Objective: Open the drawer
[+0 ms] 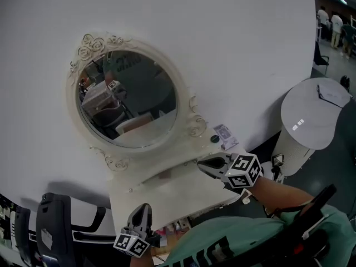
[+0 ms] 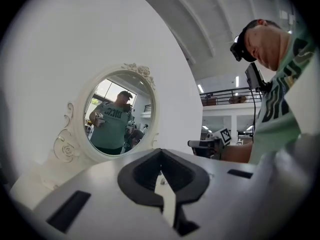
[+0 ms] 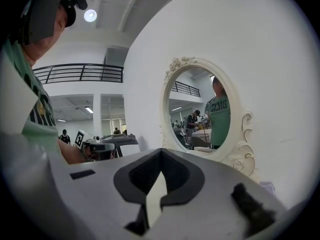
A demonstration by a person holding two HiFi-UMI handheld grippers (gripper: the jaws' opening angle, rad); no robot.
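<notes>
Drawer: can't be seen, tucked under the vanity top (image 1: 183,194), lower centre.
Card (image 1: 225,136) right of mirror (image 1: 130,102): print too small to read.
People (image 1: 329,24), upper right: tiny, no detail.

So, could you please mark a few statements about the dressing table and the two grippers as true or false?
1. The mirror has an oval frame with scrollwork. True.
2. The left gripper grips a drawer knob. False: its jaws are together with nothing between them.
3. The right gripper has its jaws wide apart. False: they are closed and empty.
4. A printed card lies just right of the mirror's base in the head view. True.
</notes>
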